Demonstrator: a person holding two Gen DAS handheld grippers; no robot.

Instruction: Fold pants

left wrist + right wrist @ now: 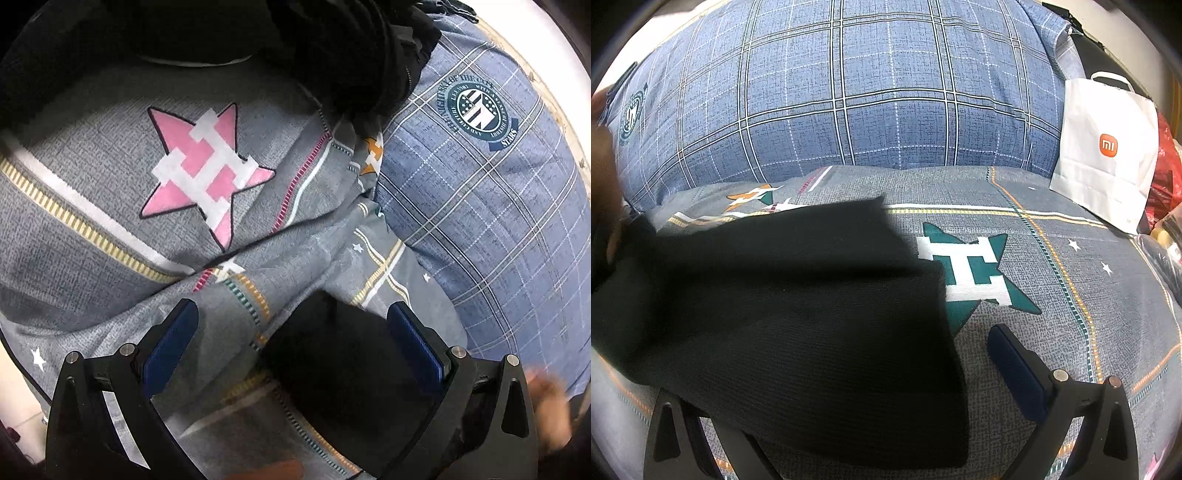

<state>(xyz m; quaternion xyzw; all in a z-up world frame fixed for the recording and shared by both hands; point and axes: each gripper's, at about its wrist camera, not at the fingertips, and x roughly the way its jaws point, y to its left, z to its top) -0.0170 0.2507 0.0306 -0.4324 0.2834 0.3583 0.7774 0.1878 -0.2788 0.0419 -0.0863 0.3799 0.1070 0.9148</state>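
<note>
Left gripper [291,321]: near edge of the left wrist view, blue-padded fingers [171,343] spread wide apart; a dark flap of the pants lies between them against the right pad, with no clamp on it.

Right gripper [871,384]: only the right finger [1015,373] shows, blue pad bare; the left one is buried under black cloth, so whether there's a grip, I cannot tell.

Pants [783,314]: black, ribbed knit, draped over the near left of the right wrist view, spreading from the left edge to a straight hem just beside the green star. In the left wrist view a small dark piece sits between the fingers, and a larger black heap lies at the far side, top centre.

Bedsheet [92,192]: grey, woven look, crossed by striped lines in yellow, white and magenta, dotted with tiny white stars; it carries everything here and is creased near the middle.

Pink star [207,173]: printed on the sheet, mid-distance, left of centre, with a white lattice letter over it.

Green star [975,273]: same print in teal, right of the pants, its left tip covered by the cloth.

Pillow [868,92]: blue plaid, far side, filling the back of the right wrist view; round crest badge [476,110] on it.

Paper bag [1108,151]: white, orange logo, leaning far right on the bed.

Red plastic [1167,166]: bunched behind the bag, far right edge.
</note>
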